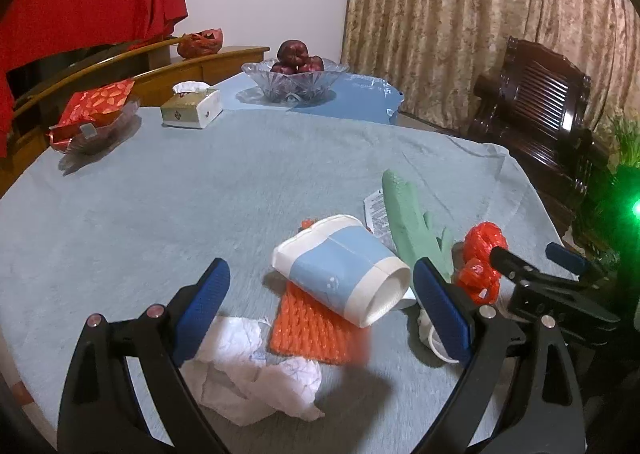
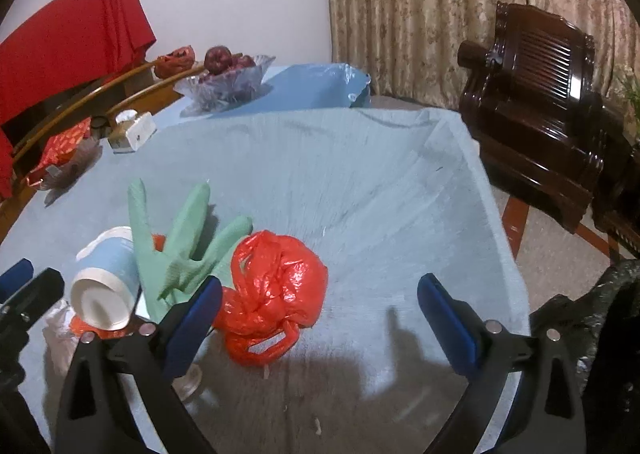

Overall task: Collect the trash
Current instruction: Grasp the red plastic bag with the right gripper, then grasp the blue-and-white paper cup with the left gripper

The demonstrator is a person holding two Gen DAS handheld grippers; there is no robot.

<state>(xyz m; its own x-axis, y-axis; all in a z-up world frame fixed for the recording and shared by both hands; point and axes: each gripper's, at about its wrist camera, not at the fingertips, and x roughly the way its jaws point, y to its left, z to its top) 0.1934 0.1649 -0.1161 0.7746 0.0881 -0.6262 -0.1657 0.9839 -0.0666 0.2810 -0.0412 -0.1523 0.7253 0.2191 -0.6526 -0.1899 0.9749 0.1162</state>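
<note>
Trash lies on the grey-blue tablecloth (image 1: 200, 189). A blue-and-white paper cup (image 1: 344, 270) lies on its side over an orange foam net (image 1: 312, 330), with crumpled white tissue (image 1: 256, 378) in front. A green rubber glove (image 1: 408, 225) and a crumpled red plastic bag (image 1: 480, 258) lie to the right. My left gripper (image 1: 324, 306) is open, fingers either side of the cup and net. My right gripper (image 2: 320, 318) is open over the cloth, the red bag (image 2: 272, 290) by its left finger; cup (image 2: 108, 278) and glove (image 2: 180, 242) lie left of it.
At the far side stand a glass bowl of apples (image 1: 296, 73), a tissue box (image 1: 192, 109) and a dish with a red packet (image 1: 96, 117). A dark wooden chair (image 2: 540, 109) stands beyond the table's right edge. A black bag (image 2: 592, 326) hangs at right.
</note>
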